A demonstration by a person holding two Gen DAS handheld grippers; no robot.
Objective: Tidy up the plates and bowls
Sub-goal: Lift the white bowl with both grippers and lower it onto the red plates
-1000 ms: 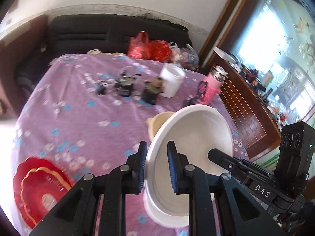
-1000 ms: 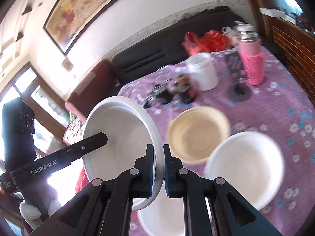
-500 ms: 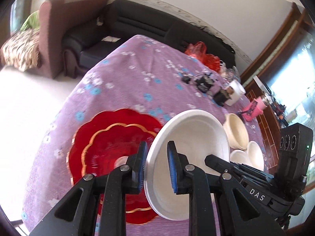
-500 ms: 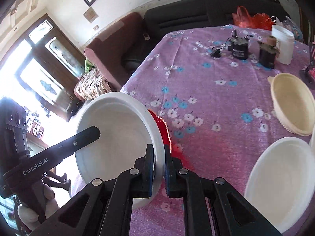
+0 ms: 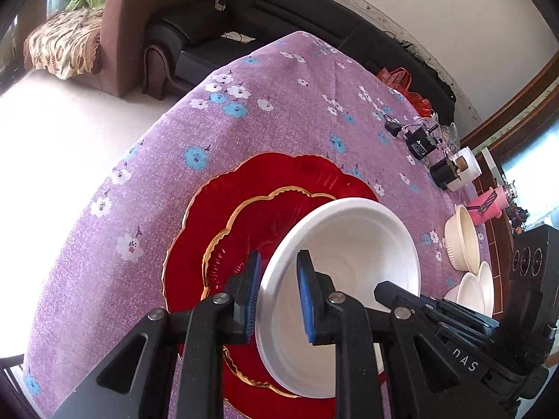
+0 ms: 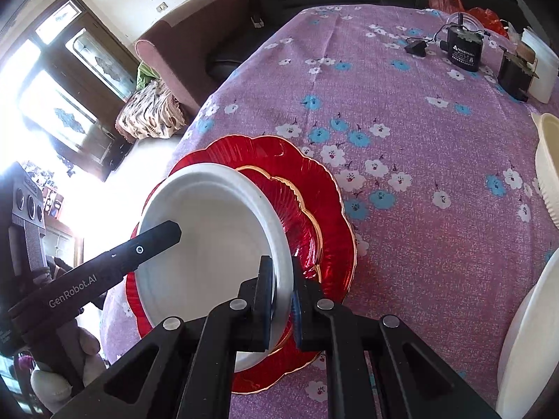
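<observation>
Left gripper (image 5: 277, 289): jaws pinched on the near rim of the white bowl, one blue pad outside the wall, one inside.
Right gripper (image 6: 281, 293): jaws pressed nearly together on the opposite rim of the same bowl.
White bowl (image 5: 349, 262): carried between both grippers, tilted, over the red plates; whether it touches them cannot be told.
Red plates (image 5: 265, 188): two scalloped, gold-edged plates, the smaller nested on the larger, near the table's edge.
Tablecloth (image 5: 279, 104): purple with white and blue flowers, covering the table.
Cream bowl (image 5: 461, 241): on the cloth, well apart from the plates.
White bowls (image 5: 475, 289): just beside the cream bowl.
Black adapters (image 6: 464, 50): far side of the table, cables attached.
White cup (image 5: 470, 167): beside the adapters.
Pink bottle (image 5: 489, 204): behind the cream bowl.
Sofa (image 5: 279, 10): dark, beyond the table.
</observation>
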